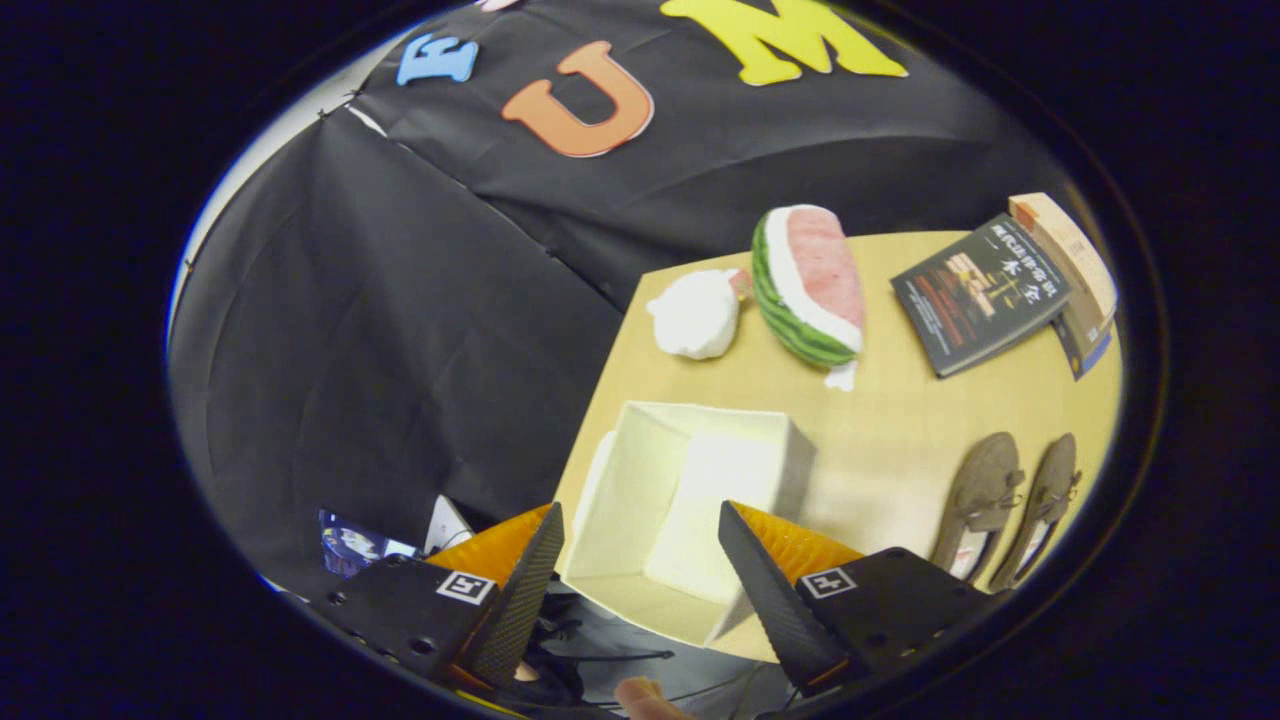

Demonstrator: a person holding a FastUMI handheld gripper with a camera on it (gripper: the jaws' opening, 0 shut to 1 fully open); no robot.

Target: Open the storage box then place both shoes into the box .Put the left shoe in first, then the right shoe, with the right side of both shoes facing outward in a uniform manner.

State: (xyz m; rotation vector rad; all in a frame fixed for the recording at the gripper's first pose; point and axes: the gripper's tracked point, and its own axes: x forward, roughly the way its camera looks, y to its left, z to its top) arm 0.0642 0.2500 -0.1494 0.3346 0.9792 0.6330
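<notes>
Because the fingers [640, 580] hang spread and empty over the open storage box [690, 500] at the tabletop [900, 450] edge, reaching for the shoes [1010, 510] risks nudging it off.

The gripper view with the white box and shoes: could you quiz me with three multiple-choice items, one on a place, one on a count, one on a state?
1. Where is the storage box?
A. between the fingers
B. beside the book
C. behind the watermelon toy

2. How many brown shoes are on the table?
A. one
B. two
C. three

3. The gripper is:
A. open
B. shut on a shoe
C. shut on the box

Answers: 1 A, the box sits in the gap between the fingers. 2 B, a pair lies side by side. 3 A, the fingers stand wide apart, touching nothing.
</notes>
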